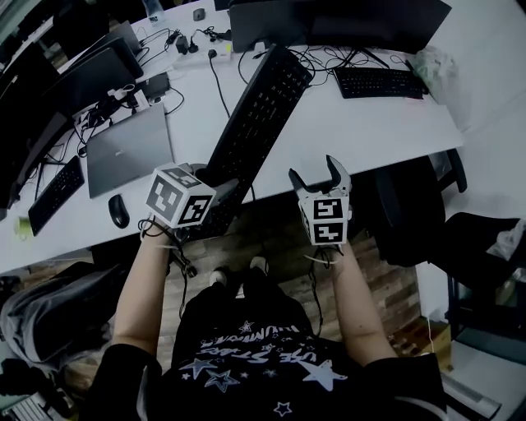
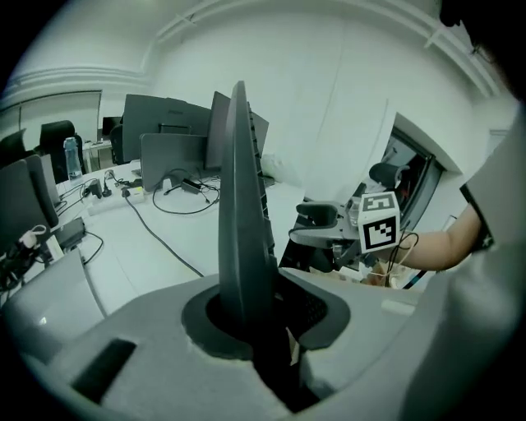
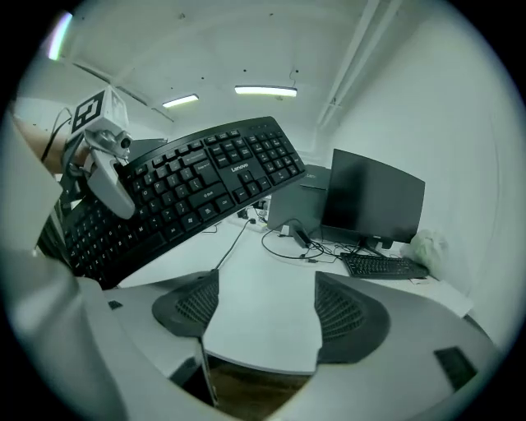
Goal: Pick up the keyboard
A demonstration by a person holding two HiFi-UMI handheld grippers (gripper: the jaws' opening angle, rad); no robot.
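White desk (image 1: 362,136): laptop (image 1: 130,152), mouse (image 1: 118,211), far keyboard (image 1: 378,82)

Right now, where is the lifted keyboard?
In the head view the keyboard sits centre-left, its near end clamped in the left gripper, angled over the desk right of the laptop.

A long white tabletop (image 1: 362,131) carries dark monitors (image 1: 345,20), a grey laptop (image 1: 130,152) and loose cables (image 1: 218,82), above a wood-plank floor (image 1: 394,288). A dark office chair (image 1: 411,214) stands near its right end. White walls (image 3: 427,107) meet a ceiling with lit strip lights (image 3: 265,90).
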